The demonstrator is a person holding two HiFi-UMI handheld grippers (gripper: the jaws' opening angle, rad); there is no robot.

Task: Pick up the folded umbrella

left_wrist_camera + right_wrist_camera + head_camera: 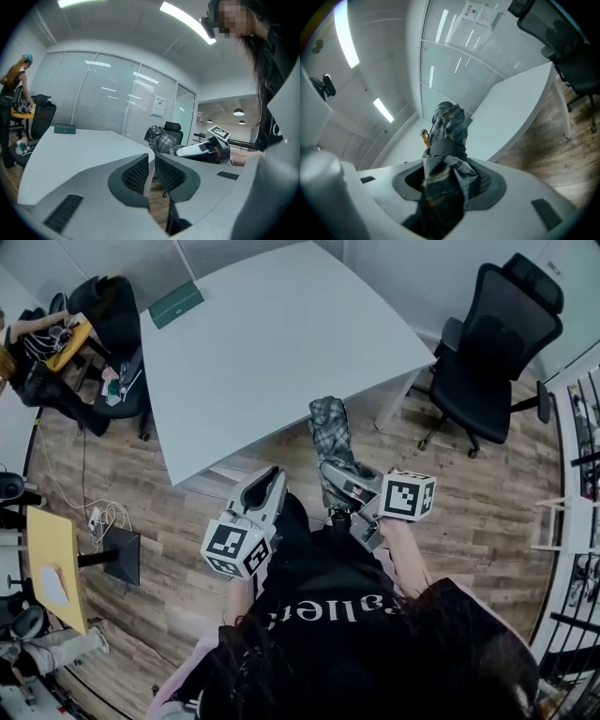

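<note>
The folded umbrella (330, 442), grey-green plaid, is off the table and held in the air over the wooden floor. My right gripper (342, 474) is shut on its lower part. In the right gripper view the umbrella (447, 136) fills the space between the jaws of the right gripper (447, 180) and sticks out ahead. My left gripper (267, 482) hangs to its left, near the table's front edge. Its jaws stand almost together with nothing between them (151, 164). The left gripper view shows the umbrella (161, 139) and the right gripper (206, 149) off to the right.
A large white table (281, 343) stands ahead with a green box (175, 304) at its far left corner. A black office chair (492, 352) is to the right, another (112, 315) at the far left beside a person (28, 343). A small yellow table (52, 559) stands at left.
</note>
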